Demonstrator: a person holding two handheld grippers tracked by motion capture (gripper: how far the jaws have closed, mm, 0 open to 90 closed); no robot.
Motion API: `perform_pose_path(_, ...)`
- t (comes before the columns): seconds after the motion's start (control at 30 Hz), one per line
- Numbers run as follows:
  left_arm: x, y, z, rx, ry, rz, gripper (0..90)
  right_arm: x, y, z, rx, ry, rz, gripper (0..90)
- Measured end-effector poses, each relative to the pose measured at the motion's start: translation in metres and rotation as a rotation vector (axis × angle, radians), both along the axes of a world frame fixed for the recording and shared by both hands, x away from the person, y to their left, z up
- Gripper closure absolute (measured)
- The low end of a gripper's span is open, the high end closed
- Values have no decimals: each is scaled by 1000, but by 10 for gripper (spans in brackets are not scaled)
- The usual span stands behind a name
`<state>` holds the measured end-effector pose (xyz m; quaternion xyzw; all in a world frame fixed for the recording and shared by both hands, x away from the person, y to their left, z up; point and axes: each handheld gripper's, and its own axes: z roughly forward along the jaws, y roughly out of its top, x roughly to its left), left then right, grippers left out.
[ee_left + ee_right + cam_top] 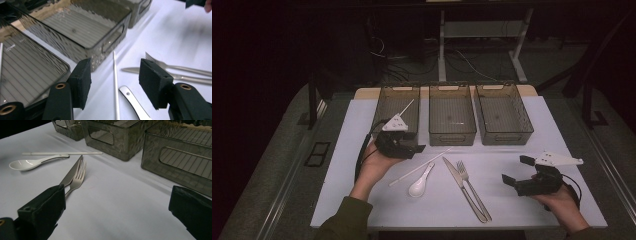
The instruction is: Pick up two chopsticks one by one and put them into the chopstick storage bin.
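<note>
No readable writing anywhere. Three smoky bins (452, 120) far; one white chopstick (419, 167) near left gripper (412, 148), jaws apart, empty. Right gripper (518, 171) wide open. One spoon (419, 186), knife (462, 187), fork (472, 187).

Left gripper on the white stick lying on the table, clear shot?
Probably yes. The left gripper has its jaws open, with the white stick lying between them on the table. The spoon handle sits close beside it, but nothing covers the stick.
</note>
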<state>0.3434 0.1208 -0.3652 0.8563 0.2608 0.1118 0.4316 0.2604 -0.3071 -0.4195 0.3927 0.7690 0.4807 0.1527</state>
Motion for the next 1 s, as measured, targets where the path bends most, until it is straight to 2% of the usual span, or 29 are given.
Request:
perform_pose_path(0.1,-7,2,-11,-13,3,10,442,0,0,0,1,0,0,9)
perform_pose_path(0.37,-20,9,-34,7,25,24,545,-1,1,0,-2,1,-2,8)
perform_pose_path(0.47,-21,10,-44,22,51,26,588,-1,1,0,-4,1,-2,8)
perform_pose_path(0.53,-21,11,-47,44,62,18,609,-1,0,0,-8,-8,1,9)
perform_pose_path(0.67,-20,8,-53,39,92,6,656,-1,1,0,-6,2,-1,9)
perform_pose_path(0.73,-19,6,-55,58,94,7,676,-1,1,0,-5,3,0,9)
perform_pose_path(0.87,-14,3,-62,56,113,13,720,-1,2,0,-6,6,1,8)
perform_pose_path(1.0,-10,0,-68,87,119,12,740,0,1,0,-10,2,4,9)
